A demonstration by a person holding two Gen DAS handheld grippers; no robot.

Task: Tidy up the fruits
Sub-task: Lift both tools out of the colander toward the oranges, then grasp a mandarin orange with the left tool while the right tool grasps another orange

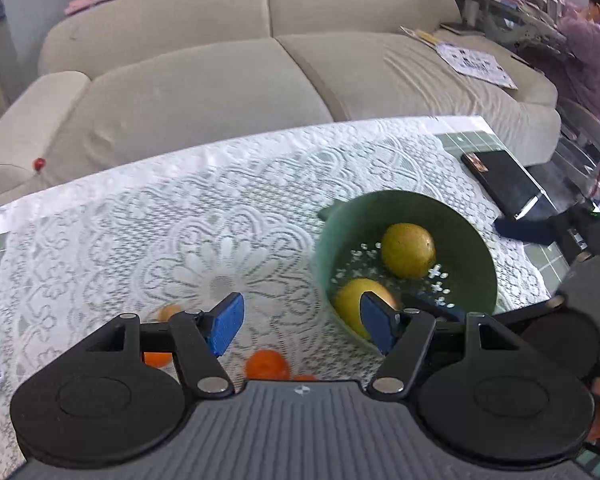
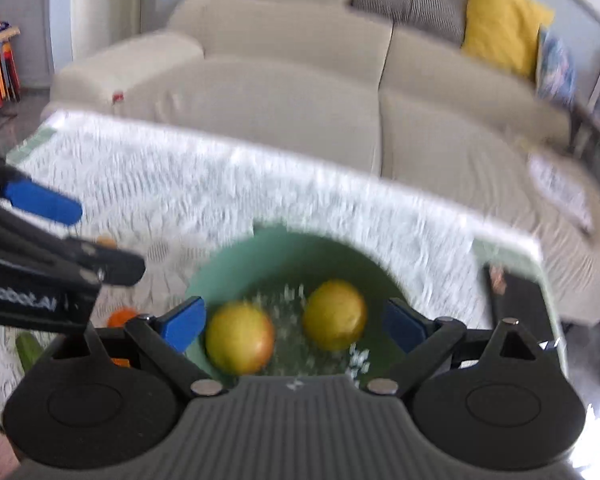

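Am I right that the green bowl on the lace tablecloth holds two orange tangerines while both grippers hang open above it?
Not quite. The green bowl holds two yellow-green fruits, as both wrist views show. The orange tangerines lie on the lace tablecloth. The left gripper and right gripper are open.

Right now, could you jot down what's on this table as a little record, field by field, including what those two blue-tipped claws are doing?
surface: table with white lace cloth
container: green bowl, upright on the cloth
in bowl: two yellow-green fruits, side by side
outside bowl: small orange fruits loose on the cloth to the bowl's left
other item: black flat box near the table's far right corner
left gripper: open, empty, above the cloth beside the bowl
right gripper: open, empty, over the bowl
background: beige sofa
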